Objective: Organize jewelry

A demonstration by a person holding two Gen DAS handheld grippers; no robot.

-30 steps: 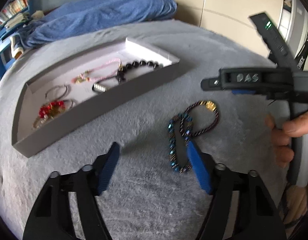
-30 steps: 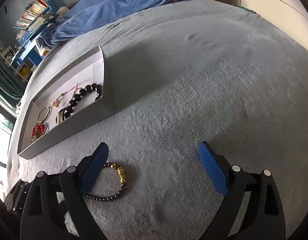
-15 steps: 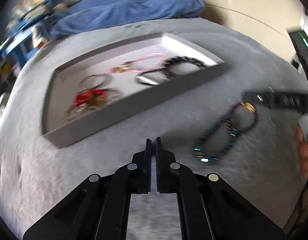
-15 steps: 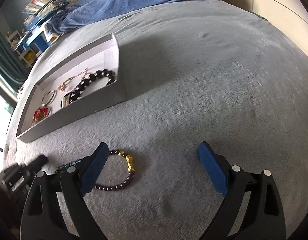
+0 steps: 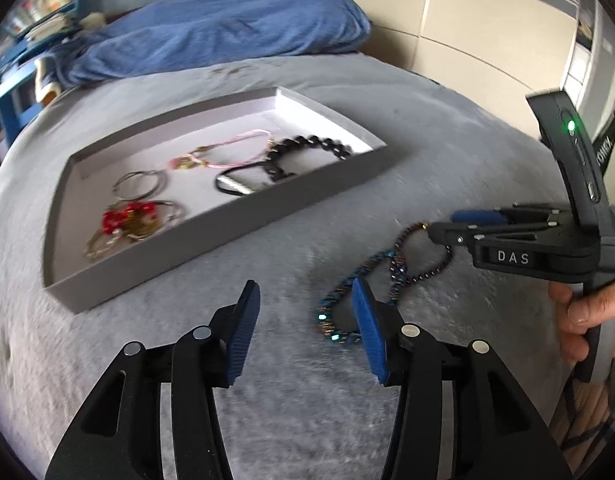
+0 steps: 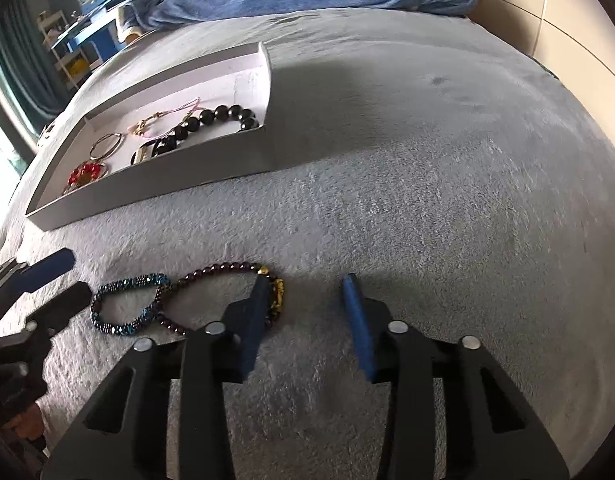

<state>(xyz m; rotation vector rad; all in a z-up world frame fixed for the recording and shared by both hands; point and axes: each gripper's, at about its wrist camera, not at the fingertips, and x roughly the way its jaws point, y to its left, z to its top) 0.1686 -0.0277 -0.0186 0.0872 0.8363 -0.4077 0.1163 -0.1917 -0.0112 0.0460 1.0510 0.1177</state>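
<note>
Two claws work the bed: the right claw (image 6: 303,304), closing on nothing, straddles the purple bracelet (image 6: 223,272); the left claw (image 5: 305,320), opening and empty, nears the blue bracelet (image 5: 347,292). Both look light and limp; pinch one strand. Tray (image 5: 227,232) beyond.

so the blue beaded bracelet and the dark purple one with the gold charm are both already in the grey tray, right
No. The blue beaded bracelet and the dark purple one lie overlapping on the grey blanket, outside the grey tray. The right wrist view shows this clearly.
</note>
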